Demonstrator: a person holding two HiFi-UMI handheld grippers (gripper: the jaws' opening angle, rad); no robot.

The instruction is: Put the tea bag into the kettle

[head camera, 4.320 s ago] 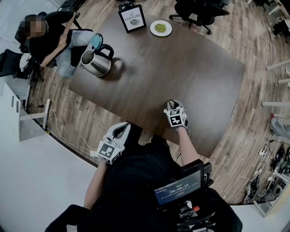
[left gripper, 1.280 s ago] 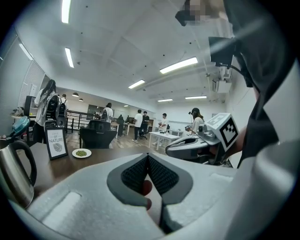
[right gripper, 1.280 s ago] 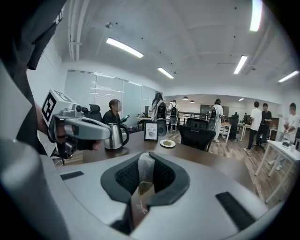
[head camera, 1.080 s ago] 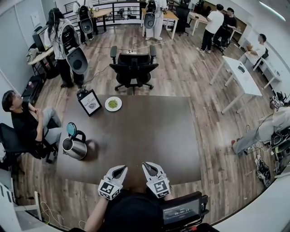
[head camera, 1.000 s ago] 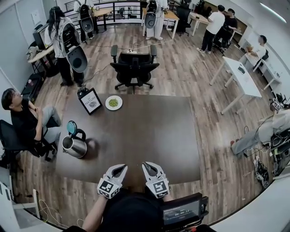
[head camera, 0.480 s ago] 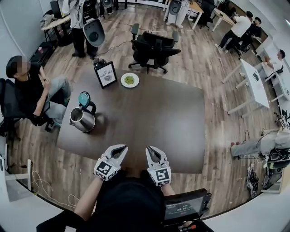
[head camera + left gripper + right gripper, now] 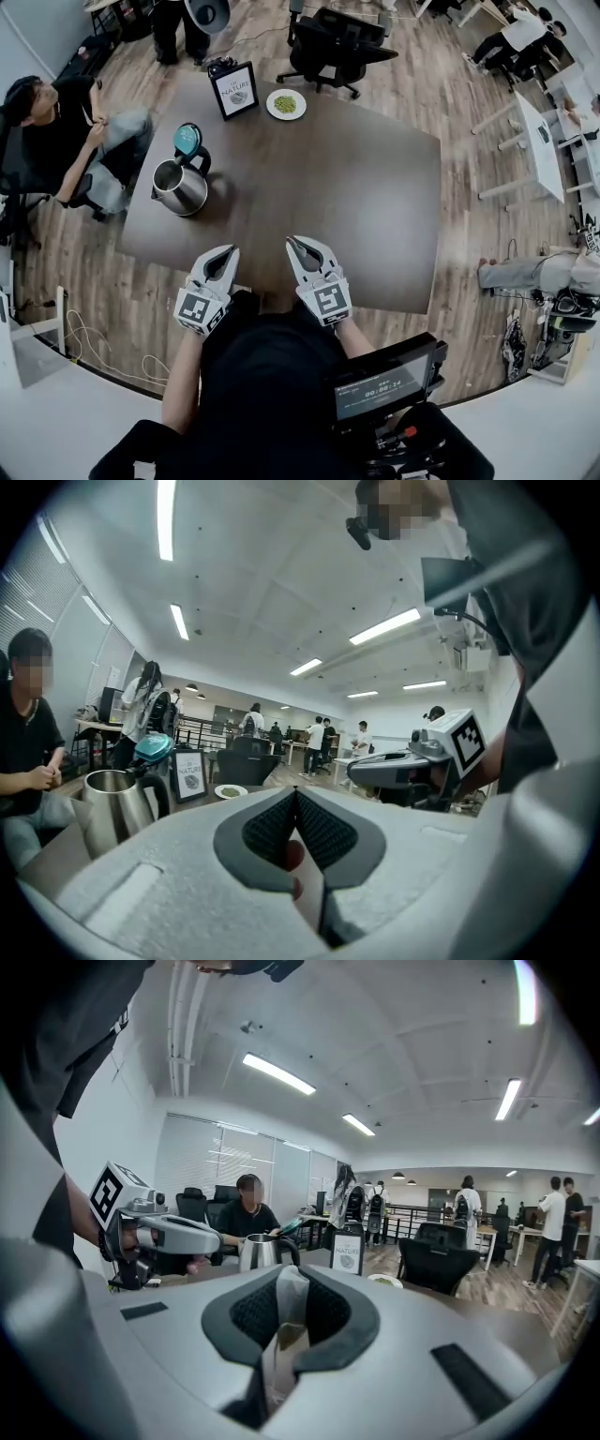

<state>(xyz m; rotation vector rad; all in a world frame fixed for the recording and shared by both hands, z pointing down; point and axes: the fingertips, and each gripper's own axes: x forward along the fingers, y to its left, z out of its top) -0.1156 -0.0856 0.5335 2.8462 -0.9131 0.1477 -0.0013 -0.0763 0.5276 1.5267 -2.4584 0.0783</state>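
Right gripper (image 7: 305,248): fingers (image 7: 246,1314) clamped on tea bag (image 7: 289,1302). Bag upright btw. pads, top poking above them, rest hanging behind. Pinched high, prob. so body can dangle free for drop into kettle (image 7: 180,186).

Left gripper (image 7: 223,255): fingers (image 7: 267,832) closed on thin white slip (image 7: 306,885) w/ red marks. Poss. tag or wrapper of same bag; can't tell, no string seen linking the two.

Both grippers side by side over near edge of bench (image 7: 375,187), tips fwd, well apart from kettle. Kettle upright at far-left of bench, teal lid (image 7: 187,141) flipped up, so mouth open to take bag from above.

Judged: approach phase, bag not yet in kettle. Next needs reach across to left, then bag lowered through mouth w/o catching rim or lid.

Also on bench: framed sign (image 7: 234,90), small plate (image 7: 285,104) w/ green stuff. Both at far edge, out of likely path.

Hidden / unclear:
- Kettle inside (water?) not readable.
- Lower part of bag behind finger housing.
- Plate contents too small to ID.
- Own arms partly under dark torso in head view.
- Seated person (image 7: 56,131) just off kettle end of bench.
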